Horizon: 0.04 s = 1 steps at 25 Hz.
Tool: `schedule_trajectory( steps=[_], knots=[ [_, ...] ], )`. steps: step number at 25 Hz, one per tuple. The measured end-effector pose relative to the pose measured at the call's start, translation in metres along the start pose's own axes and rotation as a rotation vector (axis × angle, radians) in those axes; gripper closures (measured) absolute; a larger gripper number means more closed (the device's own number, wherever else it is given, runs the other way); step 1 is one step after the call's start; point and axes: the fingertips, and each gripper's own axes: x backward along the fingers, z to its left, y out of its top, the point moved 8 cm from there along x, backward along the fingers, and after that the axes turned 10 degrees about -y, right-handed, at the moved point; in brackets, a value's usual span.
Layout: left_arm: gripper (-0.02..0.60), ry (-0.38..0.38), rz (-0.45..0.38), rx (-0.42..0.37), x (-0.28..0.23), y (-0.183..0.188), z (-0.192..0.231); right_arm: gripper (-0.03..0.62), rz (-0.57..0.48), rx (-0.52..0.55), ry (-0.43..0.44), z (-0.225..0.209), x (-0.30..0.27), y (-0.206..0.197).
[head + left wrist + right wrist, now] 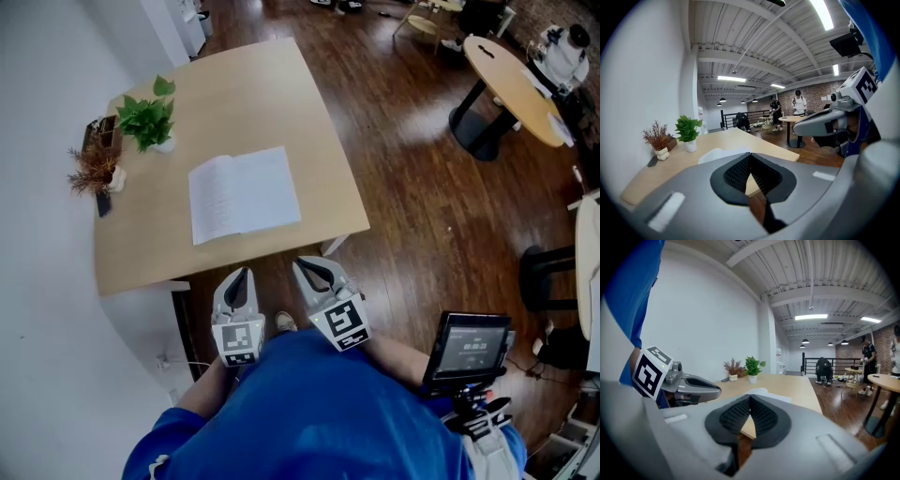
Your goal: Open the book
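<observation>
- Left gripper and right gripper both have their jaws pressed together on nothing, hovering off the near edge of the table, close to the person's body.
- The book lies mid-table, well apart from both, and already looks spread open.
- My take: don't grab anything, at most flatten it with a closed tip near the spine.
- Print on its left side is too small to read, and the screen digits are too blurry.
</observation>
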Motion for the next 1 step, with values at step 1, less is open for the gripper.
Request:
schedule_trajectory(
  steps=[1],
  knots=[
    [0.575,-0.002,0.002,0.001,-0.0006,0.0007,-0.0011,0.591,0.001,0.000,0.001,-0.0005,0.0000,-0.0005]
  ],
)
